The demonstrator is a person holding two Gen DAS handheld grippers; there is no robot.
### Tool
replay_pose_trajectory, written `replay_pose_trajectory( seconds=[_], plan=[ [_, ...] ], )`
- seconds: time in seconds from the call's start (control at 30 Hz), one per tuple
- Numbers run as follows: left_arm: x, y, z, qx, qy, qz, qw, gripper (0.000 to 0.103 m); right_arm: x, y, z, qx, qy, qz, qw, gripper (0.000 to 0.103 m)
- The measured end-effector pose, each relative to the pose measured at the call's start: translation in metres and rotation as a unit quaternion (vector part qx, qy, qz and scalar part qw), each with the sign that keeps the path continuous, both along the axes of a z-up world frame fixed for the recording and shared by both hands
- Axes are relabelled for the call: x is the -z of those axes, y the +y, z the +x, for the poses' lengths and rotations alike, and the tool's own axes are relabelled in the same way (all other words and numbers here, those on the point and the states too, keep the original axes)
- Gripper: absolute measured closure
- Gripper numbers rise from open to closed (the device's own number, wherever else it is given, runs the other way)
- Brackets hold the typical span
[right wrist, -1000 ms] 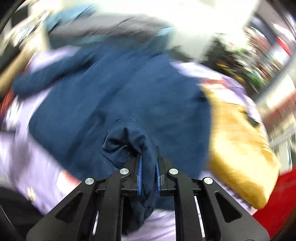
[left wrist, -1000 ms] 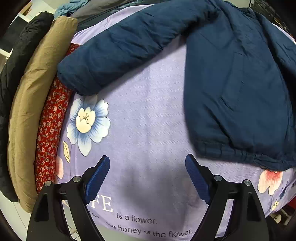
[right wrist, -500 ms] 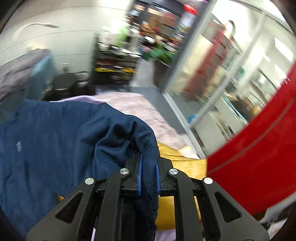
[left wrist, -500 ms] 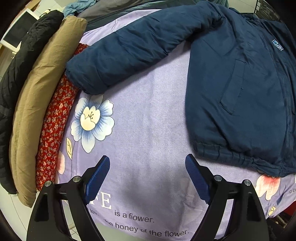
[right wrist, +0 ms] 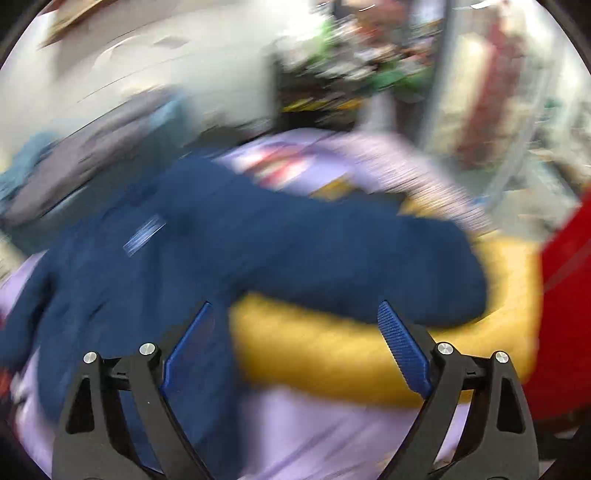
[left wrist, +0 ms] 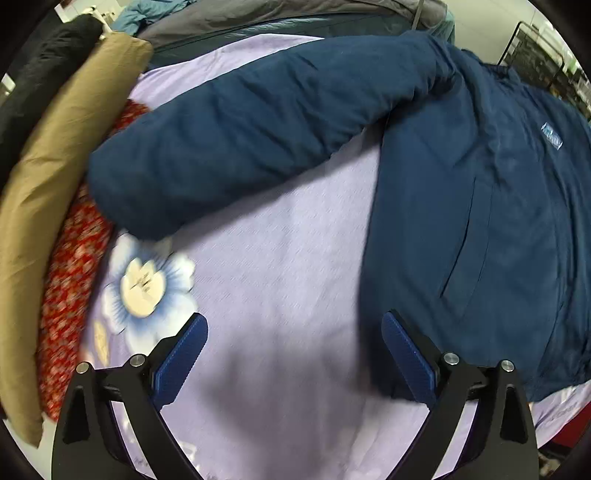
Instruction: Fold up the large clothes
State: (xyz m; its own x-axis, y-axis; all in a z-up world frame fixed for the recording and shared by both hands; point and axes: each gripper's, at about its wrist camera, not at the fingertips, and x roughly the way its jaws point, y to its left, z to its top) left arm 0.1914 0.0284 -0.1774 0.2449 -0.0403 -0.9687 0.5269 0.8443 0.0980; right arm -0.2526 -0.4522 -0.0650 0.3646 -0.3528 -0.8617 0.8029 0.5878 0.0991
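A navy blue padded jacket (left wrist: 480,221) lies front up on a lilac flowered sheet (left wrist: 277,295), one sleeve (left wrist: 240,155) stretched out to the left. My left gripper (left wrist: 293,350) hovers over bare sheet beside the jacket's hem, its jaws opening wider with nothing between them. In the blurred right wrist view the jacket (right wrist: 147,277) spreads flat and its other sleeve (right wrist: 369,266) lies across a yellow garment (right wrist: 314,350). My right gripper (right wrist: 295,343) hangs above that yellow cloth, jaws opening, nothing between the pads.
Folded clothes line the left edge: a tan one (left wrist: 48,206), a red flowered one (left wrist: 70,288) and a black one (left wrist: 33,85). Grey and teal garments (left wrist: 258,14) lie at the far side. A red surface (right wrist: 565,314) stands at the right.
My right gripper has let go of the navy sleeve and opened wide; the sleeve now lies over the yellow garment. My left gripper drew nearer the jacket and opened a little more.
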Motion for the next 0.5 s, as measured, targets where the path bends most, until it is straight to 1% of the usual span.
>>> replay_pose_trajectory(
  seconds=[0.03,0.1,0.2,0.23,0.27,0.33,0.37,0.4,0.43,0.47,0.5],
  plan=[
    [0.003,-0.003,0.005,0.001,0.005,-0.005,1.0000,0.010,0.018,0.015,0.004,-0.016,0.003,0.030,0.999,0.014],
    [0.010,-0.010,0.011,0.007,0.020,-0.023,0.9995,0.010,0.052,0.039,0.007,-0.028,0.022,0.069,0.997,0.014],
    [0.020,-0.018,0.014,0.012,0.044,-0.040,0.9981,0.010,0.094,0.055,0.001,-0.023,0.047,0.112,0.992,0.014],
    [0.024,-0.021,0.013,0.016,0.053,-0.047,0.9974,0.010,0.106,0.056,-0.002,-0.010,0.045,0.128,0.991,0.014],
    [0.030,-0.026,0.012,0.020,0.062,-0.049,0.9967,0.010,0.115,0.062,-0.007,0.006,0.032,0.152,0.988,0.014],
    [0.039,-0.031,0.010,0.018,0.061,-0.044,0.9970,0.010,0.135,0.064,-0.014,0.032,-0.006,0.212,0.977,0.014],
    [0.044,-0.034,0.010,0.015,0.062,-0.043,0.9970,0.010,0.142,0.063,-0.015,0.042,-0.019,0.234,0.971,0.014],
    [0.047,-0.035,0.011,0.010,0.067,-0.041,0.9969,0.010,0.148,0.064,-0.014,0.058,-0.029,0.247,0.967,0.014],
    [0.049,-0.037,0.013,0.000,0.073,-0.042,0.9964,0.010,0.151,0.065,-0.012,0.067,-0.034,0.251,0.965,0.014],
    [0.050,-0.037,0.014,-0.009,0.078,-0.047,0.9958,0.012,0.153,0.067,-0.010,0.071,-0.039,0.254,0.964,0.016],
    [0.049,-0.037,0.015,-0.013,0.082,-0.053,0.9951,0.014,0.153,0.071,-0.003,0.071,-0.041,0.258,0.963,0.026]
  ],
)
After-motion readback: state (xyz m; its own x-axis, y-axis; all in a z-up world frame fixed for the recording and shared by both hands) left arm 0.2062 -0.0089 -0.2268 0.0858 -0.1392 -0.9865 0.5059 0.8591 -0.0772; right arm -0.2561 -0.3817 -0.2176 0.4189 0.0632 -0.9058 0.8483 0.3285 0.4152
